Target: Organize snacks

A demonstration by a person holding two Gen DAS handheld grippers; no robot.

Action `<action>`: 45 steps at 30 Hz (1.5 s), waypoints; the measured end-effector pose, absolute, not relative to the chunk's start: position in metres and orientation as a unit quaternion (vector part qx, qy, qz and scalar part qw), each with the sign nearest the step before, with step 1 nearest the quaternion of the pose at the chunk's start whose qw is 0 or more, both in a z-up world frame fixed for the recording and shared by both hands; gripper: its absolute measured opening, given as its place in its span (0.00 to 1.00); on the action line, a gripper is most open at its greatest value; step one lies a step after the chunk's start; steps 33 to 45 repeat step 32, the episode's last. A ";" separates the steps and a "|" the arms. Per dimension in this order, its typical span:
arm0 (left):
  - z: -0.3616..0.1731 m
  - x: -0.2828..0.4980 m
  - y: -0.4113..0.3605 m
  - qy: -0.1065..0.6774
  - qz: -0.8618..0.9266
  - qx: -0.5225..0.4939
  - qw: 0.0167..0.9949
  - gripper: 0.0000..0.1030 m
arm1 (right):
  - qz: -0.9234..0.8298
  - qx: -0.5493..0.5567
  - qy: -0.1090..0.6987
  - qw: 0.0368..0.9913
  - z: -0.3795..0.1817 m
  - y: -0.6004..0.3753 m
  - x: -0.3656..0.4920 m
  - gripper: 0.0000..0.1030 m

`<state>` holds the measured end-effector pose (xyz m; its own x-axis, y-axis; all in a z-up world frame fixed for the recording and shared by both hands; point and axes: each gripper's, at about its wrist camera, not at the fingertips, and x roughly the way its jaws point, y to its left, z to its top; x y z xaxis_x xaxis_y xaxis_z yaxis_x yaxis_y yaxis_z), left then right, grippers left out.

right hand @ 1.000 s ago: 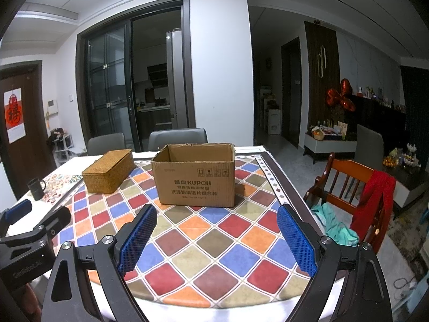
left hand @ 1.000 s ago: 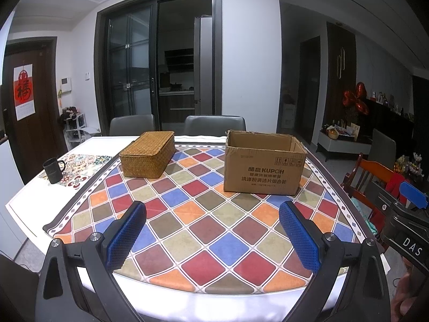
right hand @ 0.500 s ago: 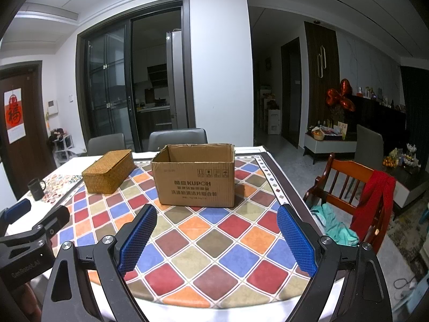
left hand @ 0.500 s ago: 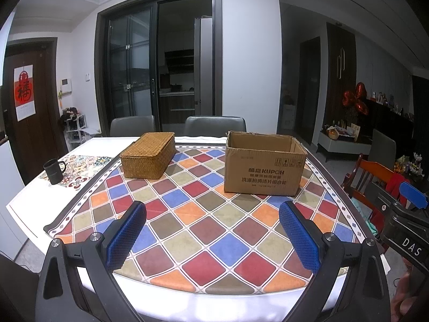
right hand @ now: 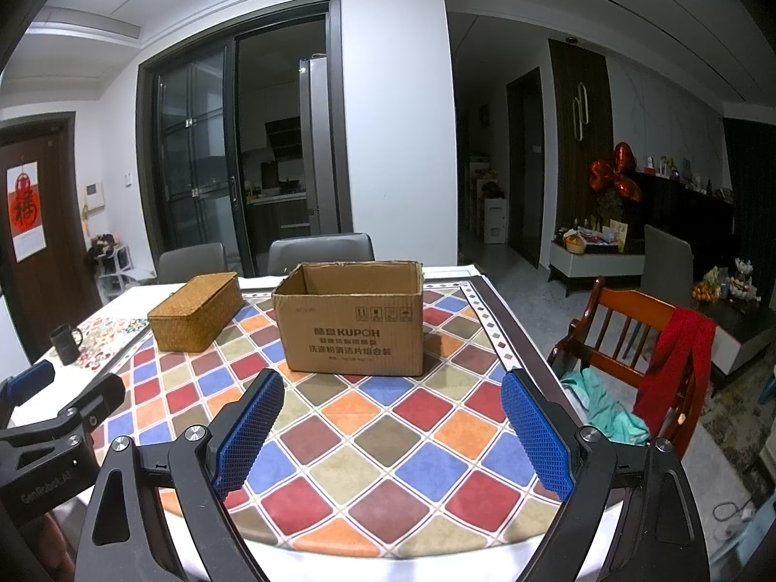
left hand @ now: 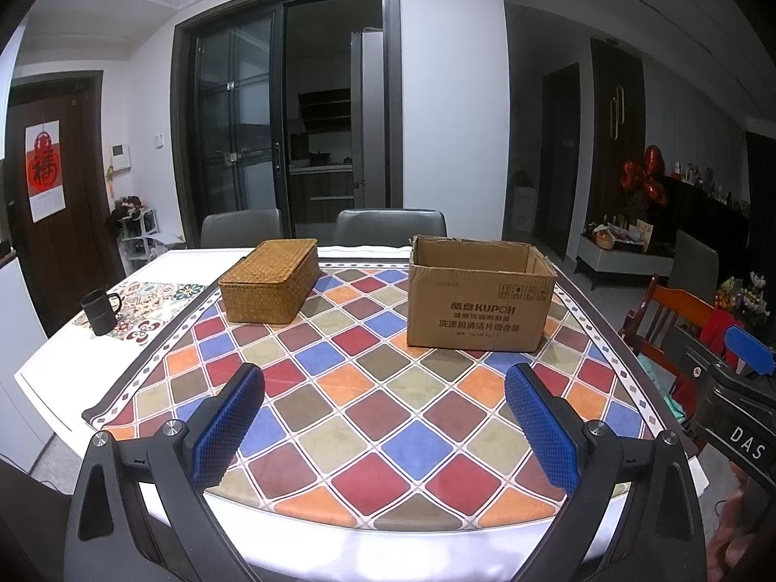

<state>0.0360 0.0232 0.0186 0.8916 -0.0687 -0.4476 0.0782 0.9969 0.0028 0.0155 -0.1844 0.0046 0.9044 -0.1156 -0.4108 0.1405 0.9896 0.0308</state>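
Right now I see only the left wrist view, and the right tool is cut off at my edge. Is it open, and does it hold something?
Observer: The right tool is wide open, with nothing between its pads.
Operator: Thank you. What lies on the seat of the wooden chair?
Observer: A teal cloth is bunched on the wooden chair.
Operator: And on the floor past that chair?
Observer: What looks like a white cable lies there, near the picture's right edge.

The cardboard box reads "KUPOH" above Chinese lines too small to read. The right gripper shows "DAS". The left gripper reads "GenRobot.AI".
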 end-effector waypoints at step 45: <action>0.011 0.037 0.024 0.235 -0.036 0.011 0.971 1.00 | -0.065 0.029 0.208 0.975 0.004 -0.185 0.016 0.89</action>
